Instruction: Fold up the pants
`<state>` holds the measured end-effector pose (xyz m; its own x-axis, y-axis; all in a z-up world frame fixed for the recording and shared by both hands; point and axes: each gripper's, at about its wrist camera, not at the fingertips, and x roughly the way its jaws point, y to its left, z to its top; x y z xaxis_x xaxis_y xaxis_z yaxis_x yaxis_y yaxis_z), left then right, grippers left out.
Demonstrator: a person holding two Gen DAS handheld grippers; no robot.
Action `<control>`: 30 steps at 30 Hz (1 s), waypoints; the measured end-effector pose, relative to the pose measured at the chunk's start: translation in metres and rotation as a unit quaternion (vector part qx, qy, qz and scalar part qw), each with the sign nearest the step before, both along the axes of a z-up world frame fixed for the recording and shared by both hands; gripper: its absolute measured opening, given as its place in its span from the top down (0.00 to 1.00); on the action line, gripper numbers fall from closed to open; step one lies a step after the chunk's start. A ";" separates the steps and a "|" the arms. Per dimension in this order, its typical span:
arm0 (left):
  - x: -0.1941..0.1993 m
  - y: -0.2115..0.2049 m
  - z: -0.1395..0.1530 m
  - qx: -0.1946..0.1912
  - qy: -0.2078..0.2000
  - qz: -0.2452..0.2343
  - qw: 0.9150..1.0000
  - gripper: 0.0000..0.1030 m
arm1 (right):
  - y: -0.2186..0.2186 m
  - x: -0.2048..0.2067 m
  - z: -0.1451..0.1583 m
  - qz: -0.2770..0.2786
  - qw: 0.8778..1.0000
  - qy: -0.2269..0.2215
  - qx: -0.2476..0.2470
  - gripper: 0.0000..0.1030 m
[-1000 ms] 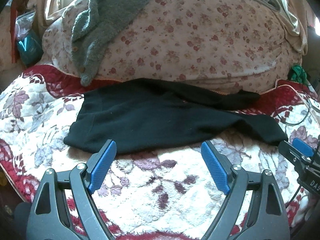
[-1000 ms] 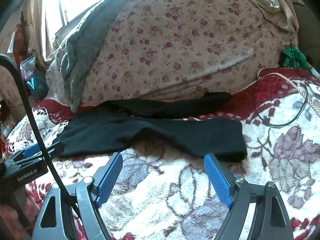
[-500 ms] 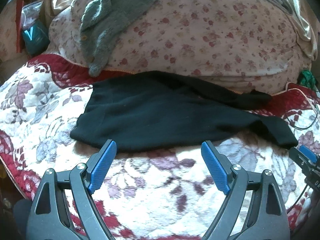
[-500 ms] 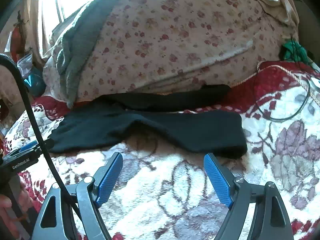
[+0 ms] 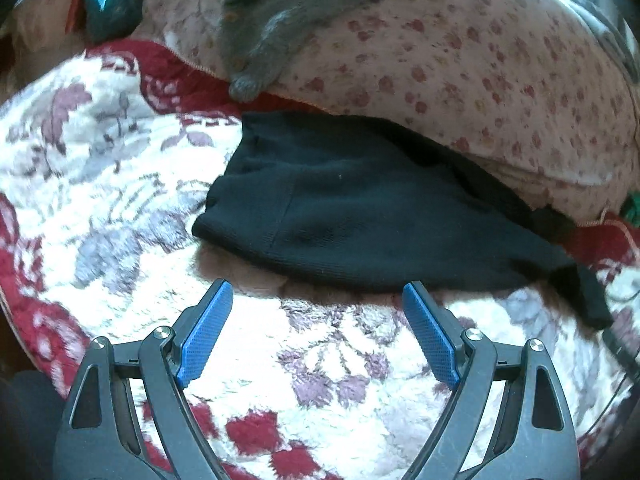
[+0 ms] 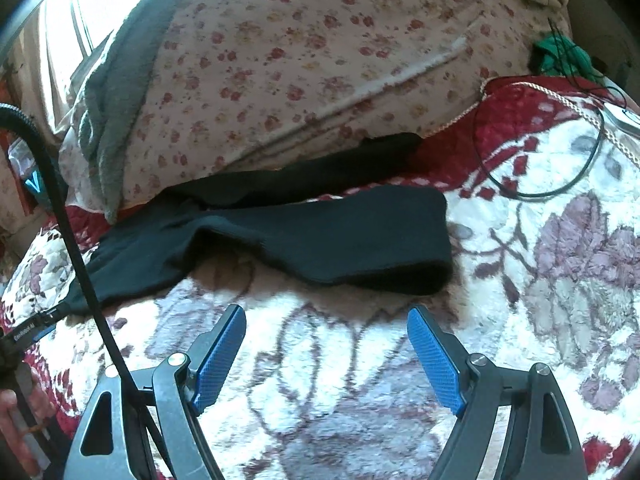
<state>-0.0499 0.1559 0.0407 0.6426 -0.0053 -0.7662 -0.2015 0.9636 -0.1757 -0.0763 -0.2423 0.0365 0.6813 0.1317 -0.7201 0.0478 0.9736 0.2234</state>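
Right now my left gripper (image 5: 316, 304) hangs over the bed (image 5: 340, 364), with its two blue pads spread wide and nothing between them. My right gripper (image 6: 326, 330) is the same: pads far apart, holding nothing.

Black pants (image 5: 360, 216) lie flat on the bed's flowery blanket, near the back edge of the bed. In the left view the wide waist end is on the left side, just past my gripper's tips. One leg runs off to the right, and its end flops down near the right side of the bed. The other leg lies behind it, tucked against a big pink pillow (image 5: 460, 80) with little red flowers.

In the right view the nearer leg's end (image 6: 420, 248) is just ahead of my right gripper, a bit lifted off the blanket so a dark gap shows under it. The farther leg (image 6: 340, 172) touches the pillow.

A gray fuzzy cloth (image 5: 288, 12) is draped over the pillow's top and left side. A thin black cord (image 6: 560, 184) loops on the blanket near the right edge of the bed. Something green (image 6: 560, 54) sits in the back right corner.

At the left edge of the right view I can see part of my left gripper close to the pants' waist.
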 end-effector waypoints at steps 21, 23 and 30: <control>0.050 0.006 -0.022 -0.054 0.014 0.076 0.996 0.15 | -0.052 0.014 -0.017 -0.061 0.996 0.016 0.061 0.21; 0.057 0.003 -0.022 -0.045 0.017 0.076 0.996 0.15 | -0.056 0.017 -0.017 -0.064 0.997 0.015 0.051 0.21; 0.077 0.001 -0.020 -0.056 0.030 0.053 0.997 0.16 | -0.065 0.023 -0.026 -0.073 0.997 0.034 0.017 0.22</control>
<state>0.0274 0.1567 0.0204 0.5976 -0.0270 -0.8013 -0.3150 0.9112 -0.2656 -0.0530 -0.3074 0.0106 0.6454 0.0601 -0.7615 0.2042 0.9470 0.2478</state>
